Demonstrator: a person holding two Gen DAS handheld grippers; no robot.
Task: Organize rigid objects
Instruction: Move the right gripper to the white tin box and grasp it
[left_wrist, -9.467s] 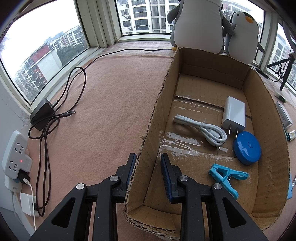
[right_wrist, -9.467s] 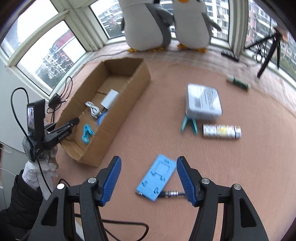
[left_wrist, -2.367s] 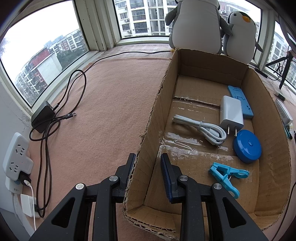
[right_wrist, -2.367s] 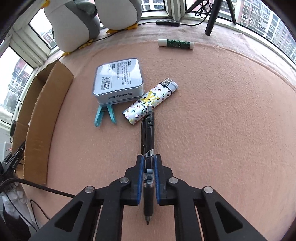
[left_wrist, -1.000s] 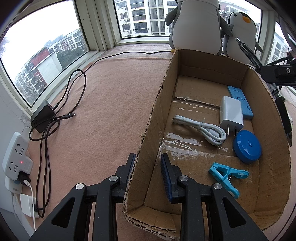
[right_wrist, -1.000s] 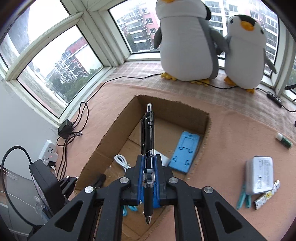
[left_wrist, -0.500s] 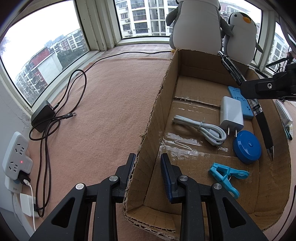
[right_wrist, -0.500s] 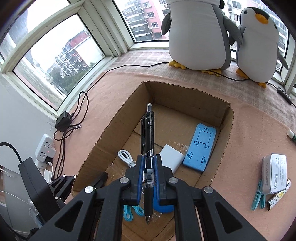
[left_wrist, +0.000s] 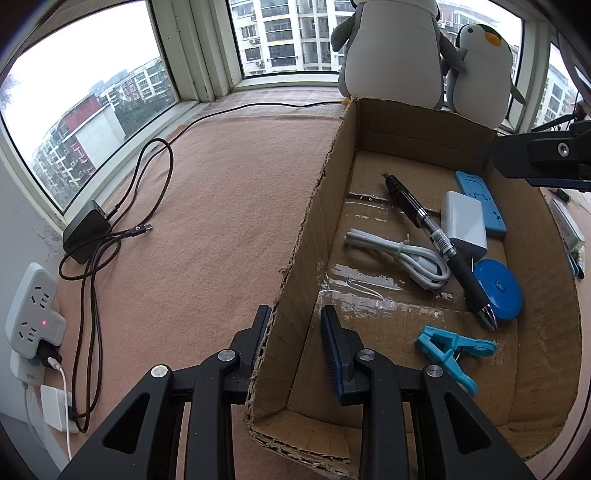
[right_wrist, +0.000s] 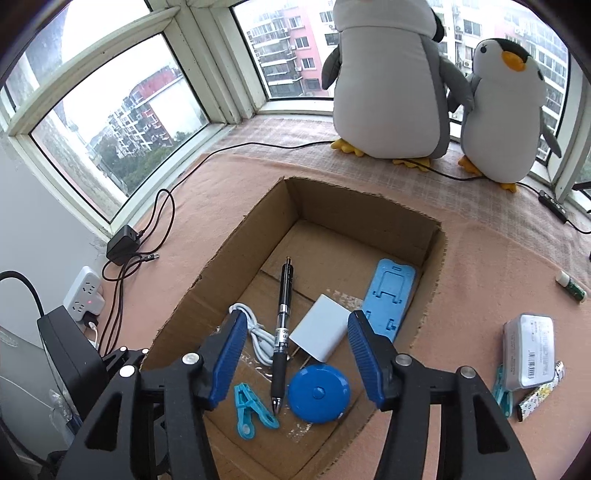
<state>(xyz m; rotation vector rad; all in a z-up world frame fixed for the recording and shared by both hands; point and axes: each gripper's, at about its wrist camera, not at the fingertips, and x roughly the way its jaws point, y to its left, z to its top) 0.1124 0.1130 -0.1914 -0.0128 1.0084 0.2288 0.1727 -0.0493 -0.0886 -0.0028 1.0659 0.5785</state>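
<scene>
My left gripper is shut on the near left wall of the open cardboard box. The right gripper hovers over the box with its jaws opening and nothing between them. The black pen lies loose on the box floor below, across the white cable and beside the white charger. Also in the box are a blue phone stand, a round blue tape measure and a blue clip.
On the mat right of the box lie a tin case, a patterned lighter, a teal clip and a green tube. Two plush penguins stand behind. A power strip and black adapter cables lie left.
The right gripper's jaws have parted and let go of the pen, which dropped from between them onto the box floor. The left gripper and box have not moved.
</scene>
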